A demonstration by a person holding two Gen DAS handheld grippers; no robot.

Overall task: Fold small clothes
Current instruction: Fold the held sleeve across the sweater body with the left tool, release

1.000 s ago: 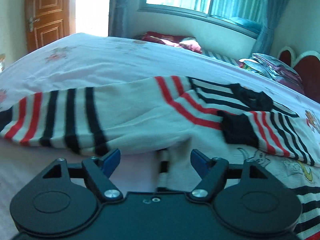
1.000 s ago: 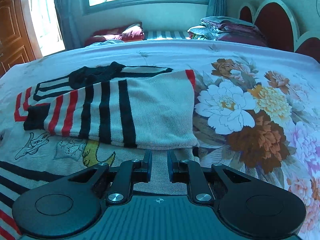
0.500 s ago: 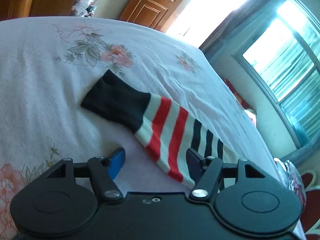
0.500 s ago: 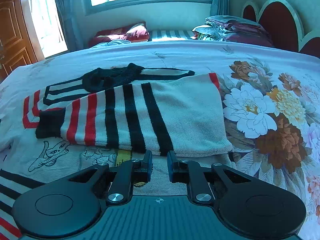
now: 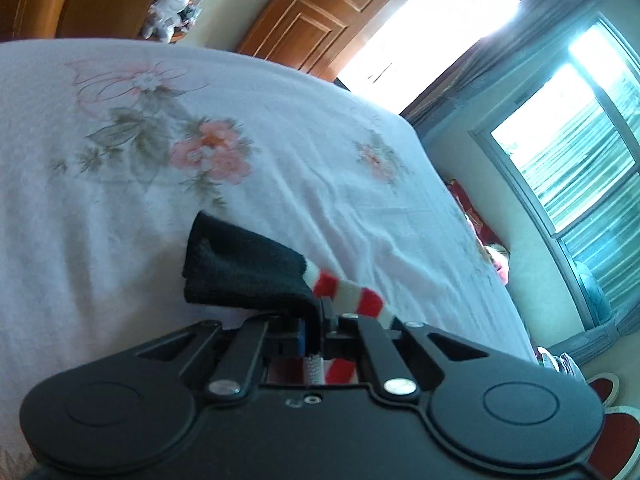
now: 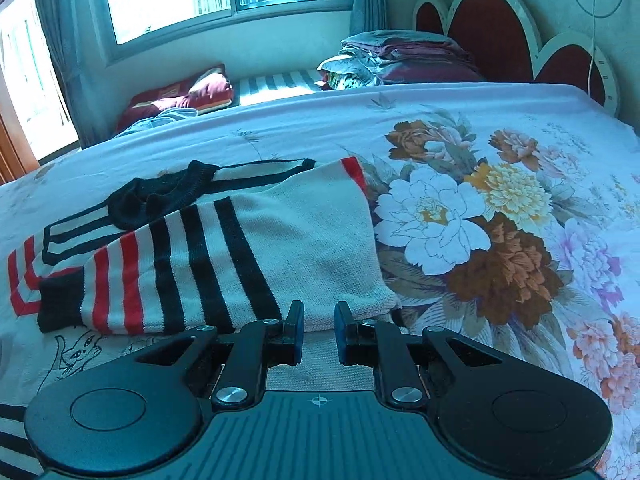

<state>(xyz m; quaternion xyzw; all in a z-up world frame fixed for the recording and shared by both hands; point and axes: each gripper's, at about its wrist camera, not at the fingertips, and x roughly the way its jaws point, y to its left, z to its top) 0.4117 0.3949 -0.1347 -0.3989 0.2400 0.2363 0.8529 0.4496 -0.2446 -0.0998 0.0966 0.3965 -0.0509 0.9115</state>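
Observation:
A small cream sweater (image 6: 280,240) with black and red stripes lies on the bed, one sleeve folded across its body, black cuff (image 6: 60,300) at the left. My left gripper (image 5: 320,320) is shut on the other sleeve just behind its black cuff (image 5: 240,276), which sticks out ahead of the fingers, with red and white stripes (image 5: 352,296) trailing right. My right gripper (image 6: 319,332) hovers over the sweater's near edge, jaws a narrow gap apart and holding nothing.
The floral bedsheet (image 6: 500,220) covers the bed. Folded bedding (image 6: 400,60) is stacked by the headboard (image 6: 500,28). A red pillow (image 6: 180,96) lies under the window. A wooden door (image 5: 312,20) and cabinet (image 5: 60,4) stand beyond the bed.
My left gripper has closed on the sleeve at its cuff and lifted it a little. My right gripper has opened slightly and sits a bit farther left over the sweater.

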